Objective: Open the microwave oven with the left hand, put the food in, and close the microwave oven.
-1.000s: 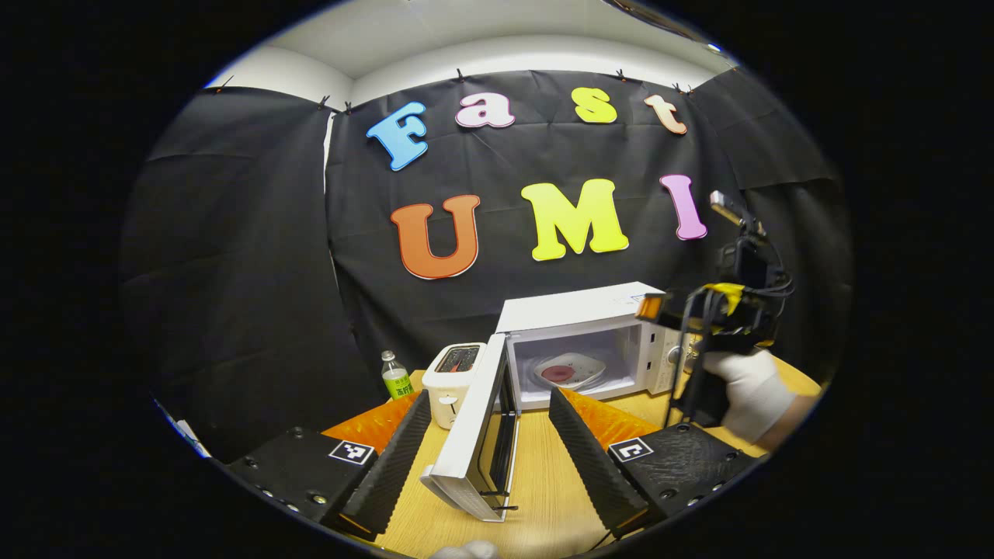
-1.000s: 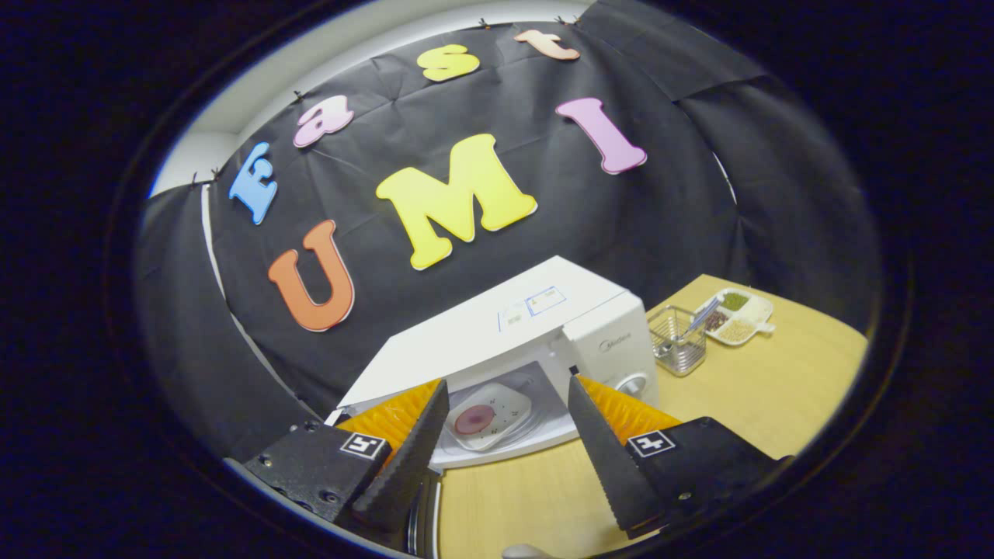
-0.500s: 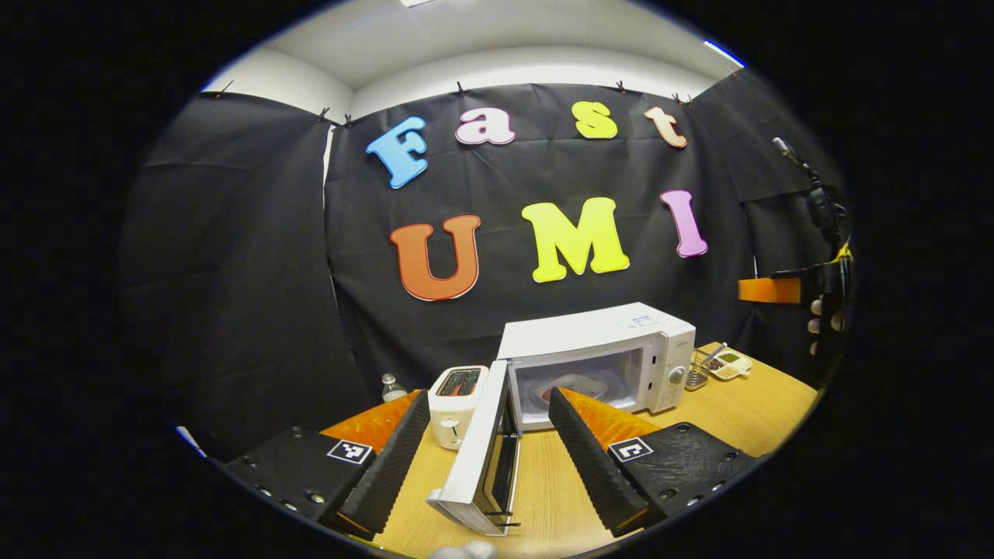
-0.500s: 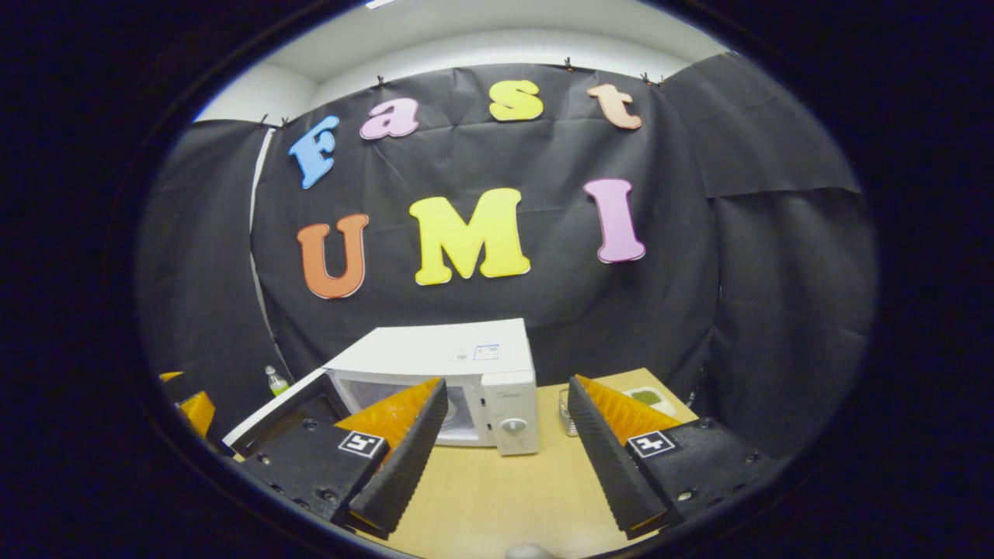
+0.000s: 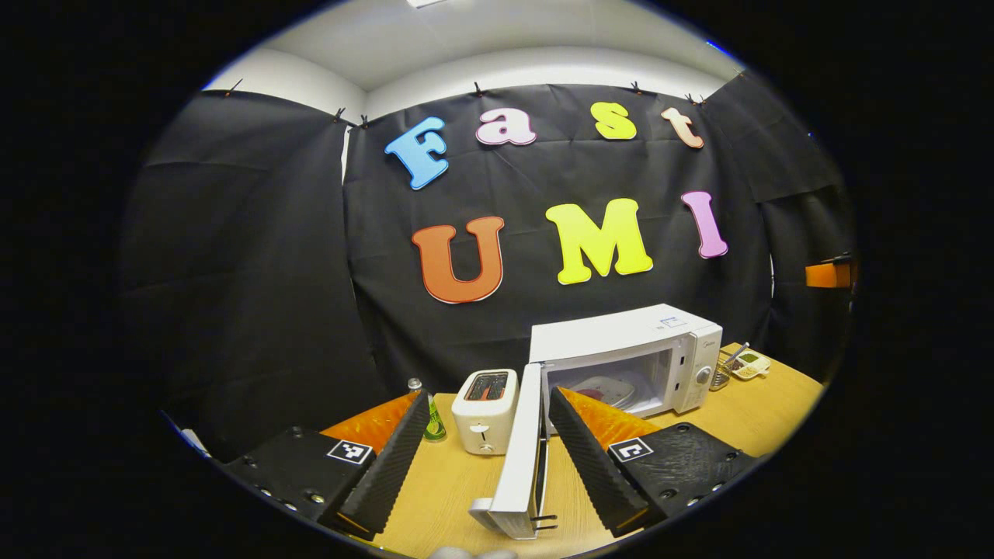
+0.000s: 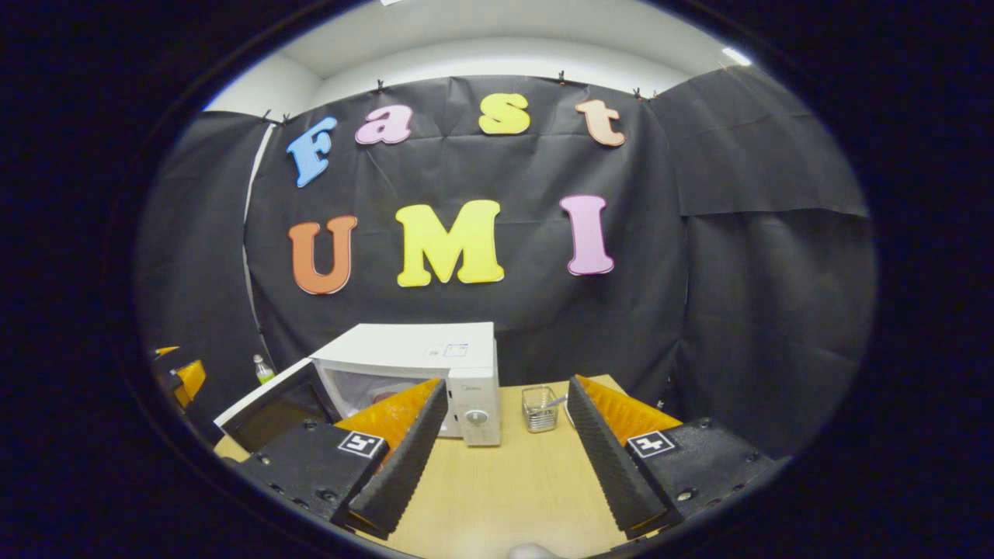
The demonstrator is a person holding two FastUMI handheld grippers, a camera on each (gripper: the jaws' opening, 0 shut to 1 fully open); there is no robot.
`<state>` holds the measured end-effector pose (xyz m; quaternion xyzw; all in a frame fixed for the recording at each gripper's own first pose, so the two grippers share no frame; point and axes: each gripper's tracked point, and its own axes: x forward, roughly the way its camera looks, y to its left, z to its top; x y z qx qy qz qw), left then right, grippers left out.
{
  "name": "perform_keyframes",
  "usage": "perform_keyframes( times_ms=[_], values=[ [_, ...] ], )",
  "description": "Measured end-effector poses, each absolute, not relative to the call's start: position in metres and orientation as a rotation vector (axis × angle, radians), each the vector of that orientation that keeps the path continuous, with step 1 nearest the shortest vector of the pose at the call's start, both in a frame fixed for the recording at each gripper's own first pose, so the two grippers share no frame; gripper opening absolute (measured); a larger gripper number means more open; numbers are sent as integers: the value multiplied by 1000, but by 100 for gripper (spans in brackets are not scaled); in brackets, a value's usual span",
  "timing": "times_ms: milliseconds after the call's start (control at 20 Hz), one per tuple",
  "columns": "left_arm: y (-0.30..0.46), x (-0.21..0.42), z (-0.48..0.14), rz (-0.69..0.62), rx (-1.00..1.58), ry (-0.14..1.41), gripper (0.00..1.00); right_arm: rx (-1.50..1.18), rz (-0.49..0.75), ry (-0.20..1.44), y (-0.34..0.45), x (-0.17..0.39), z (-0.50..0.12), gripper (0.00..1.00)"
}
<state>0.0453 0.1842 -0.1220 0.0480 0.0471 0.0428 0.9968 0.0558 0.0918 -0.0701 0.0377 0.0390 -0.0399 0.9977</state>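
The white microwave (image 5: 621,334) stands on the wooden table with its door (image 5: 522,454) swung open toward me, edge-on between my fingers. Inside the cavity lies a white plate with red food (image 5: 604,388). My left gripper (image 5: 489,458) is open, its fingers on either side of the door without touching it. In the right gripper view the microwave (image 6: 419,353) sits ahead on the left with its door (image 6: 268,404) open. My right gripper (image 6: 503,454) is open and holds nothing, back from the oven over the table. An orange part of the right gripper (image 5: 829,274) shows at the far right of the left gripper view.
A white toaster (image 5: 484,400) and a green bottle (image 5: 432,415) stand left of the microwave. A wire basket (image 6: 540,407) and a sectioned dish (image 5: 748,363) sit to the oven's right. Bare table (image 6: 505,497) lies under the right gripper.
The right gripper has pulled back from the microwave cavity and levelled out, leaving the plate inside. The left gripper has shifted left and back; the door now appears edge-on.
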Motion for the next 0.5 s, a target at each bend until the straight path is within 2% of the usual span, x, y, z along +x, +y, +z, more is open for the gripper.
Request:
perform_keyframes(
  times_ms=[50,200,250,500],
  values=[
    [192,44,-124,98,104,100,95,67,-81,79,91,54,-67,99],
    [219,34,-139,150,106,97,18,51,-83,72,89,47,-60,99],
    [218,38,-144,132,90,98,0,47,-85,74,88,45,-57,99],
    [242,32,-181,145,79,129,0,34,-105,81,83,30,-48,99]
  ],
)
